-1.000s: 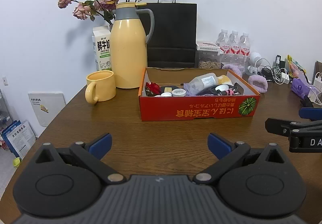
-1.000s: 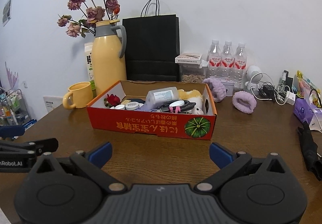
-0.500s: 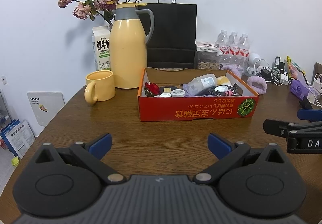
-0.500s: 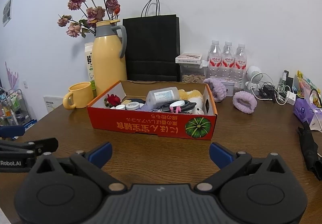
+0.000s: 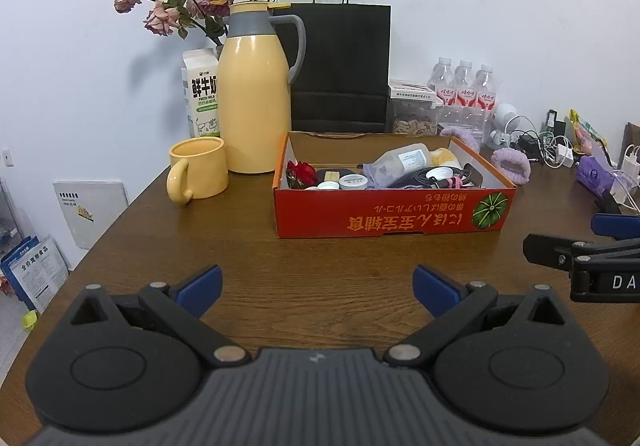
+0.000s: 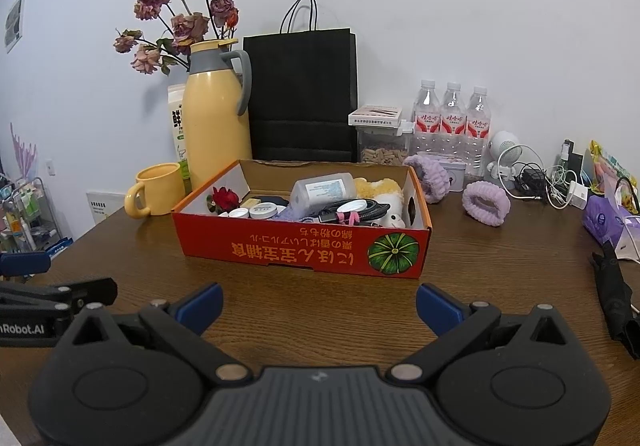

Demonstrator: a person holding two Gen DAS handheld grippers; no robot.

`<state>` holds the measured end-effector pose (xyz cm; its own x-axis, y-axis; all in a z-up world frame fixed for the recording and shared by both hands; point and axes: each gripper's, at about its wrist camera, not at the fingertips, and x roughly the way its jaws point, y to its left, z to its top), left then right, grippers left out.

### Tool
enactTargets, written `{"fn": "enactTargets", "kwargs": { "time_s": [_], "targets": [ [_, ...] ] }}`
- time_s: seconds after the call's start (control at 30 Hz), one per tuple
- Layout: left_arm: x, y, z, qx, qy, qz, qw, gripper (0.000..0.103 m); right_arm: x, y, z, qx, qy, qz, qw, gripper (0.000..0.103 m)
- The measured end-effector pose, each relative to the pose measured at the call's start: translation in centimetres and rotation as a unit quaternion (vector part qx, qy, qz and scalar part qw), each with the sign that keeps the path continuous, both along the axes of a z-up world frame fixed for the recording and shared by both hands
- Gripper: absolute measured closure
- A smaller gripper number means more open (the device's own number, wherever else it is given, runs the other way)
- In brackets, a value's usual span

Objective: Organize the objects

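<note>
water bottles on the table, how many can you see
3. The water bottles stand in a row against the wall, right of the black paper bag: left one, middle one, right one. Others could be hidden behind them.

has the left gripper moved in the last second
Yes, slightly. In the left wrist view the red box has slid a little left and the yellow mug likewise, so the left gripper has drifted or turned slightly rightward.

tabletop (image 5: 320,286): dark wood | on it: red box (image 5: 392,217), yellow mug (image 5: 198,173), yellow jug (image 5: 256,101), black bag (image 5: 340,65), purple bands (image 6: 486,201)
</note>
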<state>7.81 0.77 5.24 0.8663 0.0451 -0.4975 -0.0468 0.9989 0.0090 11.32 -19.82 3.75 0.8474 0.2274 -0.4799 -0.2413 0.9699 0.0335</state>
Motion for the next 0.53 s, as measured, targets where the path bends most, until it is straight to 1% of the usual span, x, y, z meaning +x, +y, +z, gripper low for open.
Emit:
{"fn": "enactTargets", "kwargs": {
  "time_s": [0.4, 0.53],
  "targets": [
    [-0.12, 0.1, -0.18, -0.007, -0.006, -0.013, 0.9999, 0.0, -0.01, -0.09, -0.3, -0.001, 0.001, 0.0, 1.0, 0.0],
    [-0.3, -0.07, -0.29, -0.002, -0.012, -0.018, 0.9998, 0.0, 0.07, -0.1, -0.54, -0.003, 0.003, 0.0, 1.0, 0.0]
  ]
}}
